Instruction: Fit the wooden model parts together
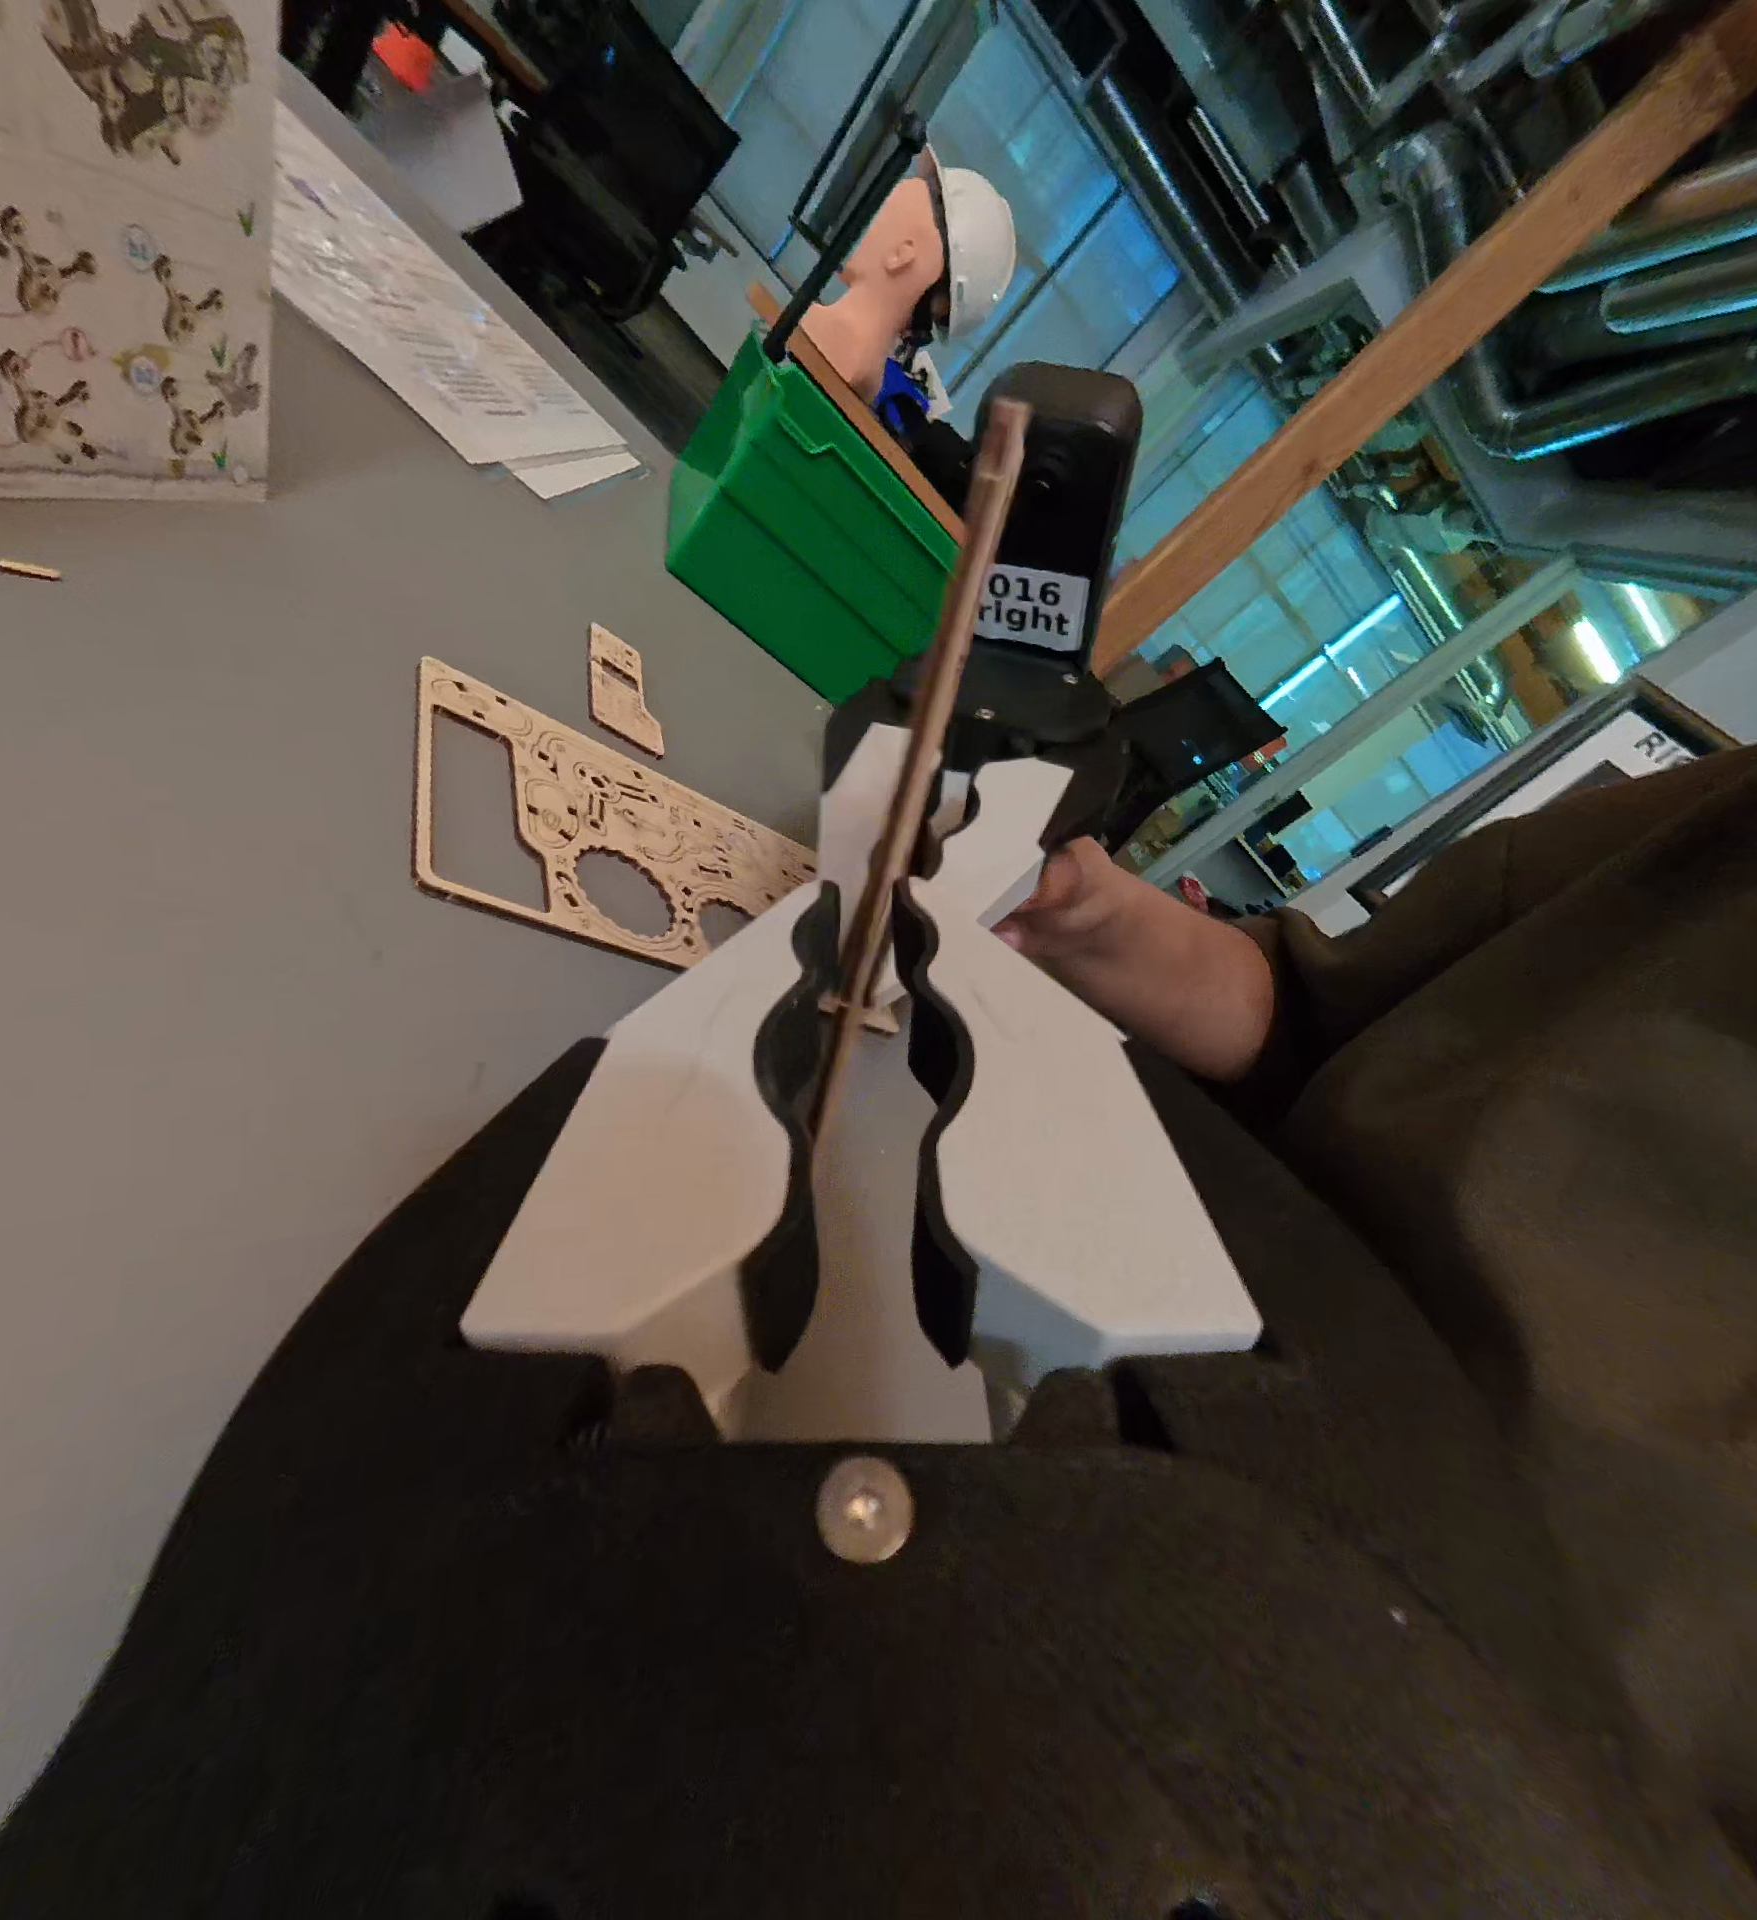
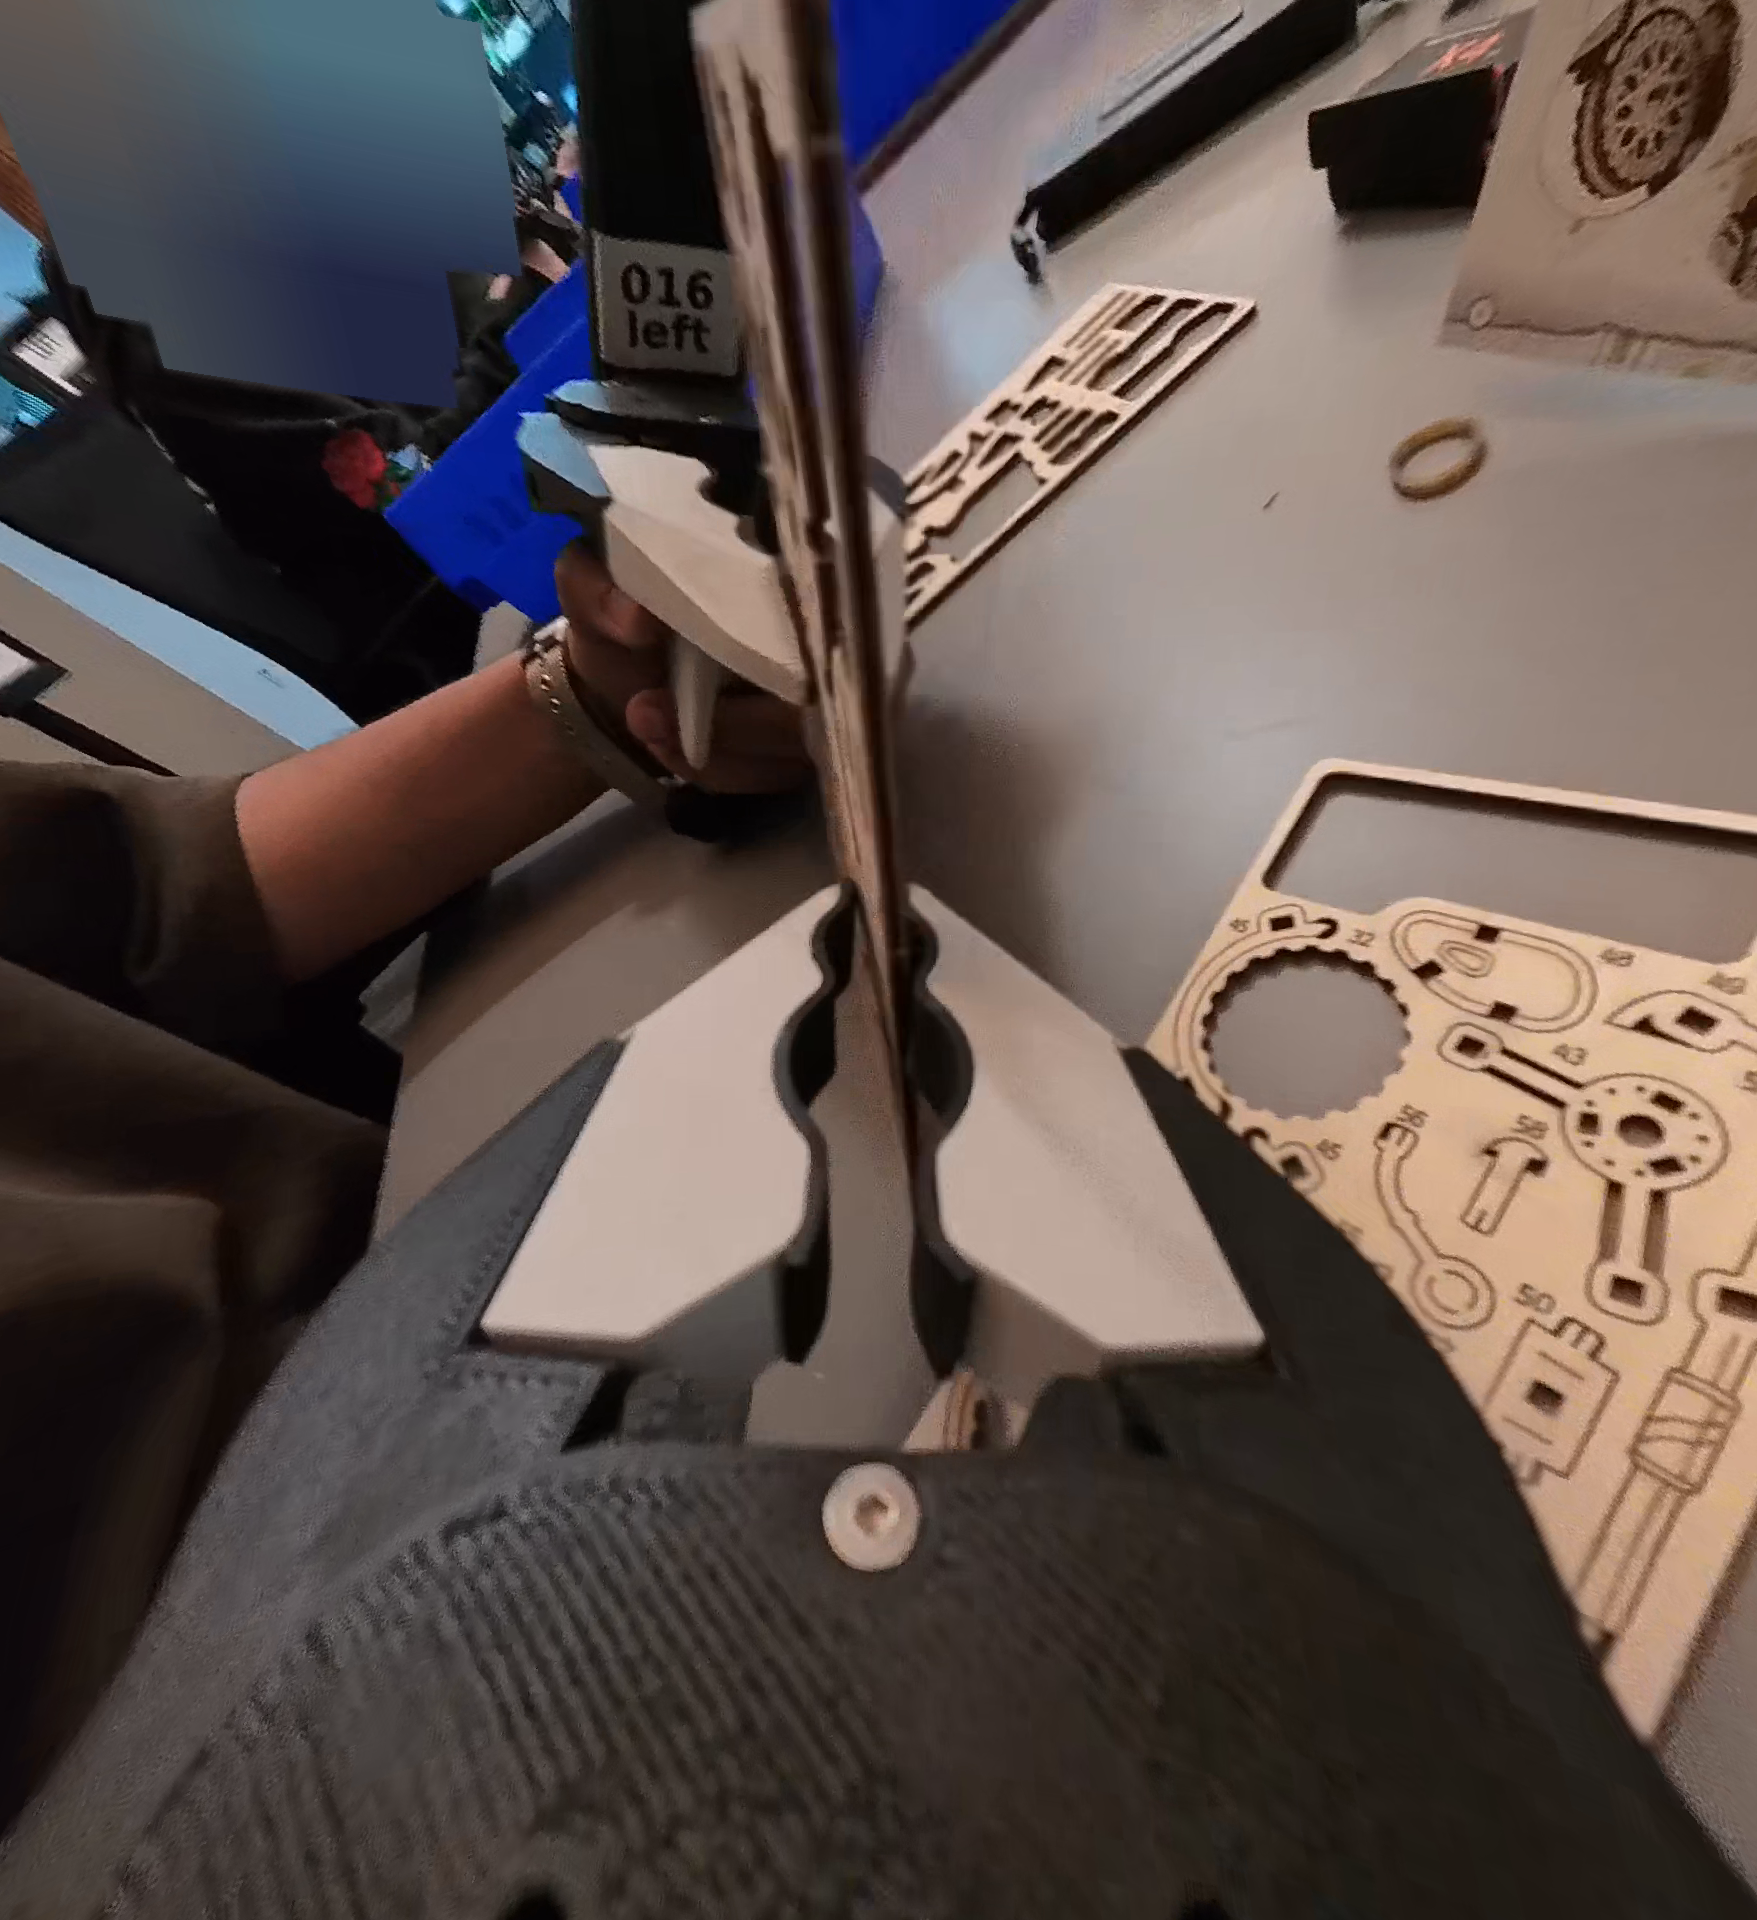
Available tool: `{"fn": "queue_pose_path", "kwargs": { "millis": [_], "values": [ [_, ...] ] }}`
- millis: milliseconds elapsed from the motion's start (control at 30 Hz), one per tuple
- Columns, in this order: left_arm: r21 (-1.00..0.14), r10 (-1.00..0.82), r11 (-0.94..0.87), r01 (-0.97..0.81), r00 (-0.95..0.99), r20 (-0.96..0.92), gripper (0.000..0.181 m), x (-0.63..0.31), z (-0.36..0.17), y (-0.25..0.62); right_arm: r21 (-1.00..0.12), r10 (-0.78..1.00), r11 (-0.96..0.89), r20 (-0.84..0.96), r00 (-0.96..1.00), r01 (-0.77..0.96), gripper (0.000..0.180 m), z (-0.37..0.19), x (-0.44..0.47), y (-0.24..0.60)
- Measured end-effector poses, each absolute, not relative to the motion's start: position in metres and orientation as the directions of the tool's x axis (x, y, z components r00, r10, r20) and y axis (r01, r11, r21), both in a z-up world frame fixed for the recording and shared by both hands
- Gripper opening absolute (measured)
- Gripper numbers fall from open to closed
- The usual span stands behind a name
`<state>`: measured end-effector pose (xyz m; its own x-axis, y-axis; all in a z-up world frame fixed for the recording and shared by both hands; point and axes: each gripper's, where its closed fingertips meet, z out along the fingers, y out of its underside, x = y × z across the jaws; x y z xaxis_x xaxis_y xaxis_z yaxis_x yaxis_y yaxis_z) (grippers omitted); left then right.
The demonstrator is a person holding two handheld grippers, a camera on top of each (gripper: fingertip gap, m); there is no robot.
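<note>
Two grippers face each other over the grey tabletop, both gripping one thin wooden sheet seen edge-on between them. Only the left wrist view shows the instruction booklet standing at far left, a small wooden sliver lying on the bare surface, a small cut wooden piece, a green bin and a mannequin head in a white hard hat. Both views show the punched wooden parts sheet lying flat; the right wrist view alone adds a second parts sheet farther off, a rubber band and a blue bin. The left gripper has its jaws pinching the held sheet near its lower end. The right gripper has its jaws pressed on the same sheet from the opposite side. A bare hand with a wristband grips the left gripper's handle, forearm stretched over the tabletop edge.
</note>
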<state>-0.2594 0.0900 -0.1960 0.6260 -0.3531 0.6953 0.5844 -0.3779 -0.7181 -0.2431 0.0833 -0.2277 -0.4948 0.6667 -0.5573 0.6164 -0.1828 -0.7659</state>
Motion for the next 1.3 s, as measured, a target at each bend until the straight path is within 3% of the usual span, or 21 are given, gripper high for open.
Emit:
{"fn": "queue_pose_path", "kwargs": {
  "millis": [100, 200, 333, 500, 567, 733, 967, 1300],
  "values": [
    [-0.714, -0.292, -0.351, 0.606, 0.653, 0.698, 0.031, -0.268, -0.199, 0.095, -0.743, 0.620, -0.259, -0.618, -0.484, 0.617, 0.001, -0.220, -0.244, 0.086],
    [-0.712, -0.270, -0.360, 0.603, 0.663, 0.698, 0.036, -0.269, -0.203, 0.096, -0.709, 0.544, -0.347, -0.686, -0.484, 0.614, 0.000, -0.210, -0.244, 0.092],
    [-0.699, -0.293, -0.412, 0.584, 0.642, 0.709, 0.033, -0.258, -0.206, 0.096, -0.648, 0.430, -0.457, -0.761, -0.486, 0.609, 0.000, -0.197, -0.244, 0.097],
    [-0.706, -0.366, -0.447, 0.550, 0.608, 0.705, 0.004, -0.242, -0.202, 0.091, -0.642, 0.419, -0.466, -0.766, -0.487, 0.609, 0.000, -0.197, -0.244, 0.098],
    [-0.712, -0.372, -0.440, 0.547, 0.611, 0.699, 0.001, -0.242, -0.201, 0.092, -0.659, 0.447, -0.461, -0.751, -0.486, 0.594, 0.005, -0.198, -0.246, 0.101],
    [-0.712, -0.370, -0.428, 0.557, 0.611, 0.700, 0.001, -0.244, -0.200, 0.093, -0.671, 0.482, -0.555, -0.741, -0.468, 0.491, 0.033, -0.185, -0.254, 0.125],
    [-0.703, -0.368, -0.400, 0.588, 0.599, 0.711, 0.001, -0.249, -0.196, 0.094, -0.621, 0.446, -0.654, -0.778, -0.441, 0.433, 0.035, -0.178, -0.256, 0.148],
    [-0.698, -0.364, -0.397, 0.596, 0.596, 0.716, 0.001, -0.251, -0.196, 0.094, -0.624, 0.445, -0.647, -0.776, -0.447, 0.438, 0.035, -0.178, -0.256, 0.145]
  ]
}}
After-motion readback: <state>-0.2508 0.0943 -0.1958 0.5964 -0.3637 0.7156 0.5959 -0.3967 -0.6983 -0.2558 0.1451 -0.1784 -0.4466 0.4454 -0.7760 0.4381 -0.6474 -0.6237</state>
